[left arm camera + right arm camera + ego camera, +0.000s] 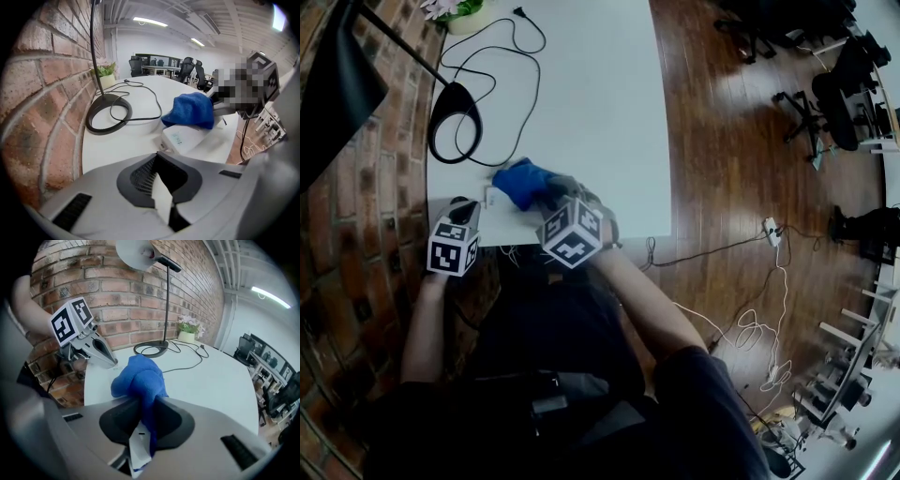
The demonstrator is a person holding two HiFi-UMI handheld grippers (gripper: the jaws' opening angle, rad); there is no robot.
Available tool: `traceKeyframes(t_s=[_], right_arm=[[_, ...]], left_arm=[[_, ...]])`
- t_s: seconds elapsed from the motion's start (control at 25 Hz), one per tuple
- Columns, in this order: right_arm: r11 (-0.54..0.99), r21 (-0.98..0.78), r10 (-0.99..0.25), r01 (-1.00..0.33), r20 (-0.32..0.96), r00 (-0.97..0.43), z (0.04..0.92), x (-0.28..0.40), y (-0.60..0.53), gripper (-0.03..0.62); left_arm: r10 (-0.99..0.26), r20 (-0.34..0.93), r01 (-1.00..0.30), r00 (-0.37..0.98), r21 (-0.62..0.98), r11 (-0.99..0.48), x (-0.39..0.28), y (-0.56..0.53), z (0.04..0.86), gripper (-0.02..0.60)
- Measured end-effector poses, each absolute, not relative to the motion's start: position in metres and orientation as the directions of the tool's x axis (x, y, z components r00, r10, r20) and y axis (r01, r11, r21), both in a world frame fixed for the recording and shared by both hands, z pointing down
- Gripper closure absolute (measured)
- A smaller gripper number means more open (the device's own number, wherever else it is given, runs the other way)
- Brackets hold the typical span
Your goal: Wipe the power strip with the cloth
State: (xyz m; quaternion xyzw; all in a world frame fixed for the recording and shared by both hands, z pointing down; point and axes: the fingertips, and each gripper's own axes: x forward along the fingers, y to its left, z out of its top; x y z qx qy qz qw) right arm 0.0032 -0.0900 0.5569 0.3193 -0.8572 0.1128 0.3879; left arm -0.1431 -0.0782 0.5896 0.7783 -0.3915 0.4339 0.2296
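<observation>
Right tongs (140, 430): I have them clamped on the blue cloth (138, 376), which bunches out ahead of the tips.
Left tongs (164, 206): closed with nothing in them, tips down at the desk's (600, 112) near edge, just beside the strip's wall-side end.
Cloth: lying on top of the strip.
Strip (185, 138): white, flat near the desk's near-left corner.
Lamp base (455, 101): well apart, by the left edge, a cable (502, 56) looped over it.

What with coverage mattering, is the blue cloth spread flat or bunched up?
Bunched: the blue cloth is a wad pinched in the fingers of the right gripper, atop the power strip.
</observation>
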Motion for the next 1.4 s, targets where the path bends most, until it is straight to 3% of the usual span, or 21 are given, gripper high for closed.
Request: traceKeyframes(t_s=[0.68,1.08,1.4], right_arm=[[0.714,0.107,-0.517,-0.692,0.748,-0.417,0.558,0.060,-0.084,0.516],[0.670,0.188,-0.475,-0.718,0.852,-0.219,0.577,0.145,-0.064,0.520],[0.675,0.235,-0.461,-0.699,0.874,-0.152,0.577,0.171,-0.058,0.519]], left_arm=[[-0.403,0.857,-0.798,0.321,0.015,-0.603,-0.142,-0.079,0.590,0.566],[-0.396,0.861,-0.790,0.319,0.011,-0.613,-0.144,-0.080,0.590,0.566],[-0.399,0.862,-0.792,0.314,0.006,-0.611,-0.143,-0.080,0.590,0.566]])
